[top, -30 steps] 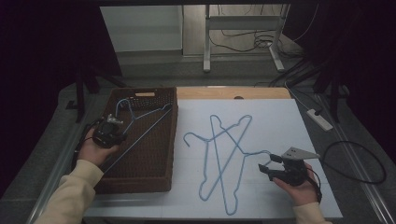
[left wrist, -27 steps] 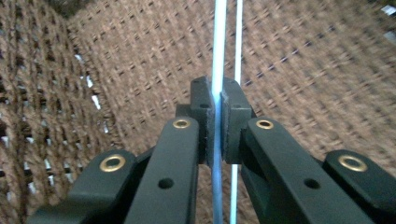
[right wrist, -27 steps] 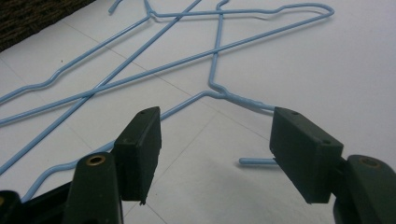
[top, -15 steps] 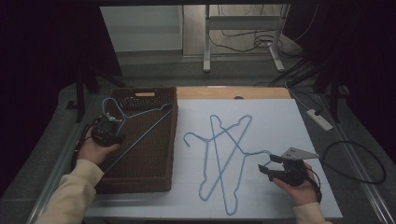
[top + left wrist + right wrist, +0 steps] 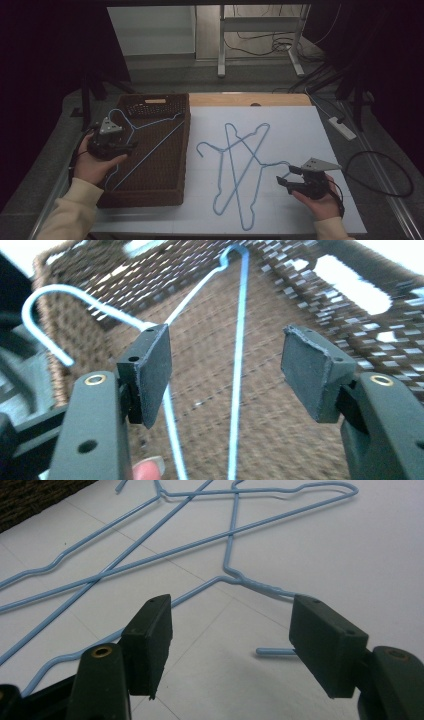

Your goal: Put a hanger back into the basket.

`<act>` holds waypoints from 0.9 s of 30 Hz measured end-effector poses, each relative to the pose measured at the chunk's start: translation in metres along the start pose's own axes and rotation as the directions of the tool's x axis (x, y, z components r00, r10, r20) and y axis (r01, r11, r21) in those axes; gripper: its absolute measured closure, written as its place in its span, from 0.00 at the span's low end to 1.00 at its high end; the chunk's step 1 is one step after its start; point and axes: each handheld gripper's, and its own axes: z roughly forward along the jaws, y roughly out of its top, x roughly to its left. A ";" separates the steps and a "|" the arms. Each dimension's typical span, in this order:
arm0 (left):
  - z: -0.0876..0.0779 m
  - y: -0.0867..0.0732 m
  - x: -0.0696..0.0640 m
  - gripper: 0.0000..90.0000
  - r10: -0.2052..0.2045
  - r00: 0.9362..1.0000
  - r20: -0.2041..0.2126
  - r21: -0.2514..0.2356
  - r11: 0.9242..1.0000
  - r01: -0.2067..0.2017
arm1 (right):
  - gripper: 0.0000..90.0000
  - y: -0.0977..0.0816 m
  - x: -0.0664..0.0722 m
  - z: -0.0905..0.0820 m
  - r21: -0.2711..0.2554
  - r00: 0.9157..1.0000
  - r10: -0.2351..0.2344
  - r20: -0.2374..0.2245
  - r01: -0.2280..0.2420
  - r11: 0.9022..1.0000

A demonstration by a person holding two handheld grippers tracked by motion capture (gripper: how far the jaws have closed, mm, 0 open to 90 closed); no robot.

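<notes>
A blue wire hanger lies slantwise in the brown woven basket at the left. My left gripper hovers over the basket's left side. Its jaws have just been opening and now stand wide apart. In the left gripper view the hanger's wires run below and between the pads without touching them. Two more blue hangers lie crossed on the white table top. My right gripper rests open at the right, with a hanger's hook end just beyond its jaws.
The white table top has free room at the back right. A cable loops off the table's right edge. A power strip lies on the floor beyond, and a metal stand rises behind the table.
My left gripper has opened and let go of the hanger, which now lies in the basket. That hand rose and drifted left. The right hand stayed still.
</notes>
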 end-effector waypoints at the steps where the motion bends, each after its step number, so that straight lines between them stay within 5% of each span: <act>1: -0.004 -0.001 -0.003 0.40 0.001 1.000 0.015 -0.015 1.000 -0.001 | 0.38 0.000 0.000 0.000 -0.001 1.000 0.000 0.000 0.000 1.000; 8: -0.022 -0.007 -0.023 0.40 0.003 0.994 0.107 -0.102 0.995 0.008 | 0.38 0.000 0.000 0.000 -0.002 1.000 0.004 0.000 -0.004 1.000; 13: -0.031 -0.010 -0.039 0.39 0.015 0.984 0.177 -0.148 0.989 0.012 | 0.38 0.000 -0.001 0.000 -0.005 1.000 0.005 0.002 -0.005 1.000; 16: -0.034 -0.014 -0.051 0.39 0.023 0.975 0.222 -0.172 0.985 0.016 | 0.38 0.000 -0.001 -0.001 -0.005 1.000 0.004 0.002 -0.004 1.000; 17: -0.034 -0.016 -0.056 0.39 0.018 0.966 0.256 -0.187 0.982 0.032 | 0.38 0.000 -0.001 -0.001 -0.008 1.000 0.002 0.001 -0.002 1.000; 27: -0.023 -0.022 -0.083 0.39 0.042 0.958 0.283 -0.222 0.975 0.023 | 0.38 0.002 -0.001 -0.002 -0.023 1.000 -0.002 -0.001 0.002 1.000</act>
